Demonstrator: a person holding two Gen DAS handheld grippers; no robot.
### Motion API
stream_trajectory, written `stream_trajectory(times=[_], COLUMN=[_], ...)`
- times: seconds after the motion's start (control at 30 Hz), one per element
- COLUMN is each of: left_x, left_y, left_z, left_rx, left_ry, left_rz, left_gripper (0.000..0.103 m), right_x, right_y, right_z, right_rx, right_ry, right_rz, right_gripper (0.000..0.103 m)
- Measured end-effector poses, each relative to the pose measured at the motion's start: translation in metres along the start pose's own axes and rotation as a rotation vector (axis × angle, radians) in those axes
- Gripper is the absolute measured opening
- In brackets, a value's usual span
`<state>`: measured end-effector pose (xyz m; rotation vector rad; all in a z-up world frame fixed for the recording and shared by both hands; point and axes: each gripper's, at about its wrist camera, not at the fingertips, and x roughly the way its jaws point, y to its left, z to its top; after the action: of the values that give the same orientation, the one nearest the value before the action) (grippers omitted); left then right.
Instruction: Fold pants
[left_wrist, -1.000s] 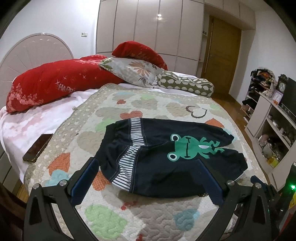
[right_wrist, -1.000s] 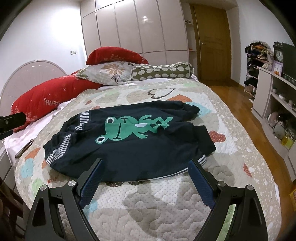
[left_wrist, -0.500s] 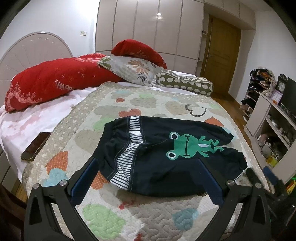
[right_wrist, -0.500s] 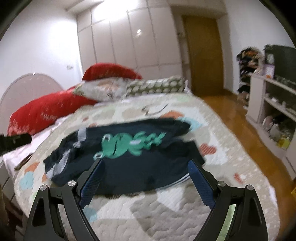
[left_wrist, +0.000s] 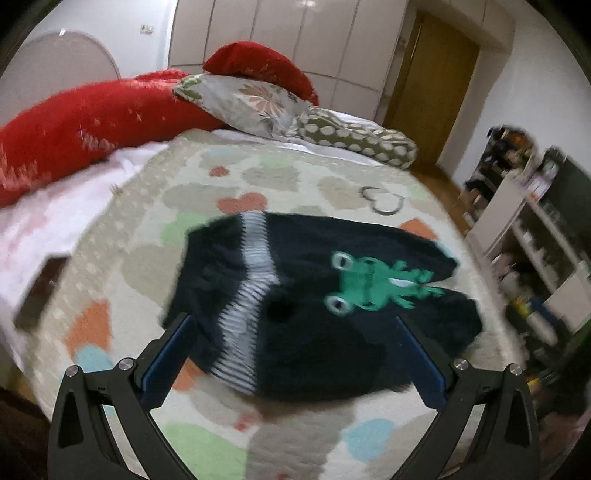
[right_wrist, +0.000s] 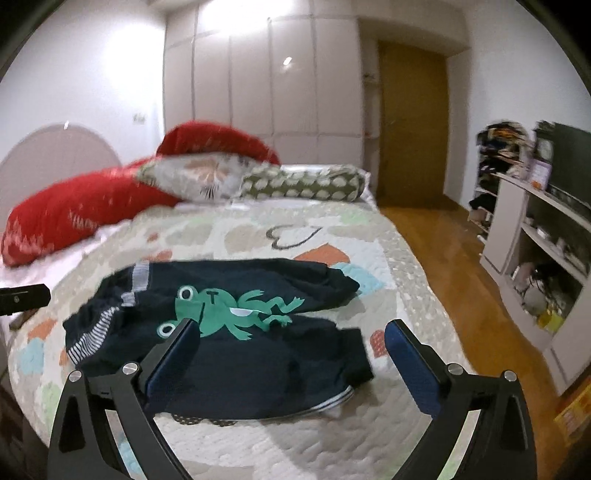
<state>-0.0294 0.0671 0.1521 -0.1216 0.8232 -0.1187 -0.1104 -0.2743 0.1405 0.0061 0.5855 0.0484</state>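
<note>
Dark navy pants (left_wrist: 306, 314) with a green frog print and a striped waistband (left_wrist: 255, 266) lie spread on the quilted bedspread (left_wrist: 207, 454). My left gripper (left_wrist: 291, 325) is open and empty, hovering over the waist end. In the right wrist view the pants (right_wrist: 229, 347) lie with the leg cuffs (right_wrist: 332, 400) towards the right. My right gripper (right_wrist: 291, 328) is open and empty above the leg end. The left gripper's tip shows at that view's left edge (right_wrist: 26, 295).
Red pillows (left_wrist: 85, 125), a floral pillow (left_wrist: 251, 99) and a dotted bolster (left_wrist: 354, 140) lie at the bed's head. A dark phone (left_wrist: 40, 291) lies on the bed's left side. White shelves (right_wrist: 535, 266) stand on the right across the wooden floor (right_wrist: 454, 277).
Both grippers have moved in over the pants, so the garment now looks larger and closer. The views are motion-blurred. The pants have not moved.
</note>
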Motion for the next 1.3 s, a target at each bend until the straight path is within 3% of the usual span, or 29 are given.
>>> stream_trajectory(times=[0.13,0.27,0.43,0.57,0.83,0.9,0.97,1.03,1.07,1.1,1.13,1.17,1.3], left_x=[0.018,0.055,0.122,0.178,0.273,0.282,0.285,0.282,0.279,0.273,0.270,0.266,0.235], left_y=[0.006,0.003,-0.008,-0.008,0.021,0.021,0.014,0.004,0.001,-0.001,0.000,-0.001,-0.008], left_z=[0.027,0.054,0.077,0.094,0.109,0.106,0.101,0.096,0.096,0.097,0.099,0.101,0.105], left_rx=[0.115,0.226,0.329,0.336,0.194,0.201,0.263,0.345,0.362,0.365,0.357,0.342,0.354], left_ry=[0.032,0.104,0.230,0.321,0.479,0.492,0.492,0.466,0.457,0.448,0.451,0.452,0.372], left_rz=[0.057,0.028,-0.001,-0.050,-0.153,-0.168,-0.146,-0.092,-0.099,-0.110,-0.126,-0.143,-0.107], left_gripper=[0.103,0.103,0.103,0.103,0.103,0.103,0.101,0.077,0.060,0.028,0.016,0.014,0.014], right_x=[0.020,0.053,0.133,0.197,0.300,0.315,0.329,0.331,0.328,0.324,0.323,0.321,0.307], right_y=[-0.010,-0.010,-0.001,0.010,0.022,0.025,0.025,0.028,0.028,0.029,0.029,0.029,0.036], right_z=[0.034,0.060,0.085,0.096,0.098,0.092,0.083,0.077,0.076,0.077,0.079,0.081,0.085], right_rx=[-0.068,-0.164,-0.257,-0.323,-0.362,-0.376,-0.384,-0.396,-0.399,-0.386,-0.368,-0.345,-0.352], right_ry=[0.078,0.132,0.294,0.382,0.507,0.531,0.568,0.571,0.556,0.551,0.552,0.559,0.535], right_rz=[0.073,0.100,0.154,0.147,0.201,0.215,0.233,0.263,0.278,0.313,0.327,0.341,0.325], right_gripper=[0.102,0.102,0.101,0.098,0.095,0.094,0.085,0.077,0.057,0.043,0.020,0.008,0.006])
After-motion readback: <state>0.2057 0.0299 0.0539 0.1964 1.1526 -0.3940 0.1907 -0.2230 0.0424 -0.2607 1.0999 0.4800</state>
